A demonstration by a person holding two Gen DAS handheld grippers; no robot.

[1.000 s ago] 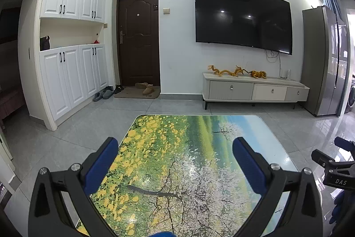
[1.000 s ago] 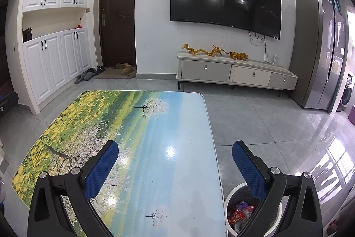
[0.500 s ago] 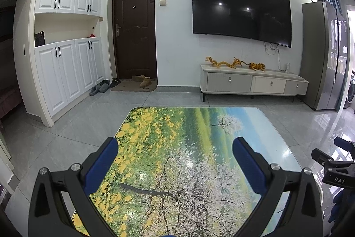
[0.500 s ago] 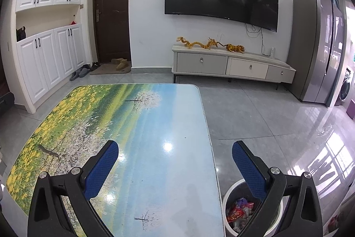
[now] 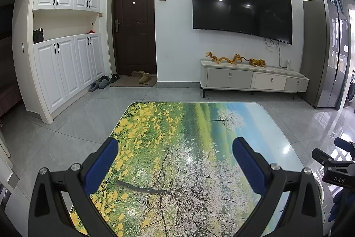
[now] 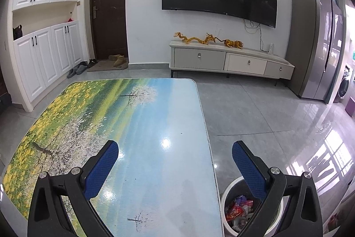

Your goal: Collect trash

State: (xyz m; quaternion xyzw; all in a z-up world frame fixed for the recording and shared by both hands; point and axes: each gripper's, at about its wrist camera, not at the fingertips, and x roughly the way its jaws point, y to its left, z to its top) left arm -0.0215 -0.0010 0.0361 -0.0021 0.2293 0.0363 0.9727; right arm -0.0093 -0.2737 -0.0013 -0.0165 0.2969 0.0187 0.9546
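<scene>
The trash (image 6: pixel 238 210) lies in the bin (image 6: pixel 228 189) on the floor beside the bench's (image 6: pixel 155 117) right edge, just under the right gripper (image 6: pixel 175 159). The left gripper (image 5: pixel 175 161) hangs over the bench, farther from the bin. Both pairs of fingers are spread wide and empty, and no trash shows on the bench.

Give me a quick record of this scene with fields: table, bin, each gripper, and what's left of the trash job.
table: landscape-print table, no loose trash visible on it
bin: white trash bin on the floor by the table's right edge, wrappers inside
left gripper: open, empty, above the table
right gripper: open, empty, above the table's right edge
remaining: nothing visible left to collect
</scene>
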